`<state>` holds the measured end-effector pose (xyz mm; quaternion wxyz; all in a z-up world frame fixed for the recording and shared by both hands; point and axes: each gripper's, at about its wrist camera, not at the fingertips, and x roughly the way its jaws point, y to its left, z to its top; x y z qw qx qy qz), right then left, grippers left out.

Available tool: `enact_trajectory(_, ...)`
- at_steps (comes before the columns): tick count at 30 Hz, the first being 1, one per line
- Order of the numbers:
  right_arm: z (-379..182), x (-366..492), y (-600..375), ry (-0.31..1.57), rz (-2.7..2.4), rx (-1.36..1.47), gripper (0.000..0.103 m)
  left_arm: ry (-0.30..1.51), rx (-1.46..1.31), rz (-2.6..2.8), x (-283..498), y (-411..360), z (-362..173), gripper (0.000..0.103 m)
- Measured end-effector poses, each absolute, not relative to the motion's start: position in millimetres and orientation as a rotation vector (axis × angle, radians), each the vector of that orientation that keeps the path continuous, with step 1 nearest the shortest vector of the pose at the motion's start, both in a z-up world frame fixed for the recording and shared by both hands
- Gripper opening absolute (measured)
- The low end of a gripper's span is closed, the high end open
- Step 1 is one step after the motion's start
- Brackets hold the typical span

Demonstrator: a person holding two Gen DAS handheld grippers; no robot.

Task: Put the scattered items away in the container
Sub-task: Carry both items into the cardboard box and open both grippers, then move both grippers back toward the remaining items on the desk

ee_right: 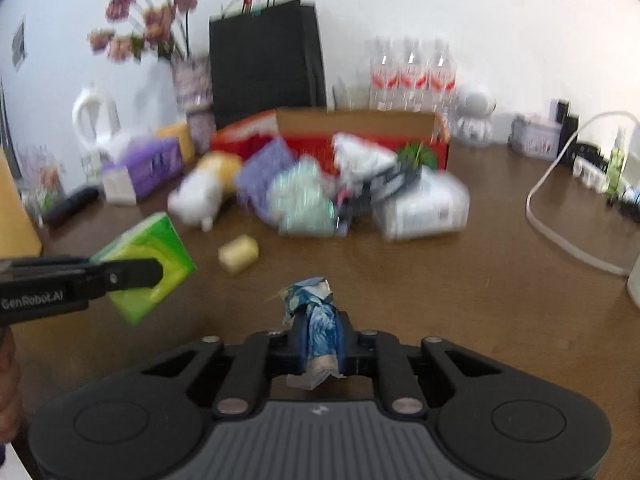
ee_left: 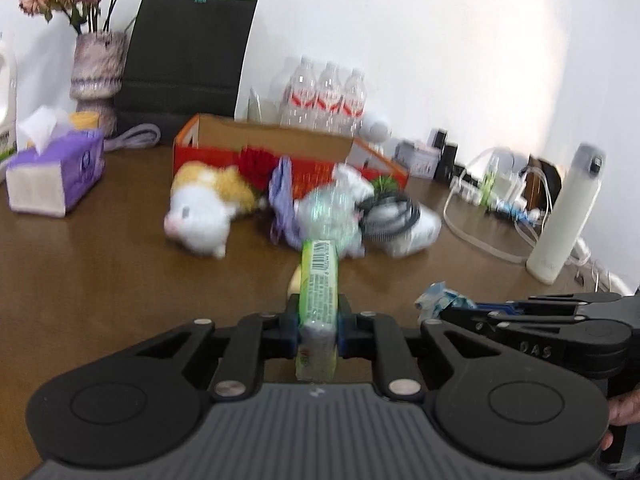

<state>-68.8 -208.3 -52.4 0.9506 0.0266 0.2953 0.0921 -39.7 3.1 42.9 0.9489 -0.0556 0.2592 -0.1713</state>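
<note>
My left gripper is shut on a green tissue pack, held edge-on above the brown table. In the right wrist view the same green pack hangs at the left in the left gripper. My right gripper is shut on a crumpled blue wrapper. The open orange cardboard box stands at the back. Before it lie a white and orange plush toy, a purple item, a clear bag, a white box and a small yellow block.
A purple tissue box, a vase of dried flowers and a black paper bag stand at the back left. Water bottles are behind the box. A white flask and cables are at the right.
</note>
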Motion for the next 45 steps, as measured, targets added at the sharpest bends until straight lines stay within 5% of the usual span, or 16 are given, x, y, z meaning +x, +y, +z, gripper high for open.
enact_trajectory(7,14,-10,-245,0.453,0.113,0.173,0.013,0.420,-0.049,-0.334,35,-1,98,0.017)
enact_trajectory(13,56,115,-266,0.474,0.084,0.169,0.013,0.468,0.007,-0.247,186,-8,139,0.017)
enact_trajectory(25,-6,361,-251,0.903,-0.013,0.067,0.015,0.748,0.478,-0.092,374,-40,66,0.020)
enact_trajectory(29,-35,386,-245,0.949,-0.020,0.041,0.025,0.760,0.452,-0.106,387,-38,56,0.062)
enact_trajectory(35,-40,380,-244,0.947,0.026,0.046,0.035,0.776,0.290,-0.186,390,-21,58,0.083)
enact_trajectory(37,-32,374,-246,0.939,0.037,0.059,0.059,0.768,0.251,-0.198,385,-20,66,0.084)
enact_trajectory(42,-8,352,-255,0.972,0.067,0.131,0.066,0.808,0.102,-0.171,370,-8,85,0.084)
enact_trajectory(45,4,335,-259,1.004,0.107,0.176,0.080,0.840,0.043,-0.184,353,-4,90,0.087)
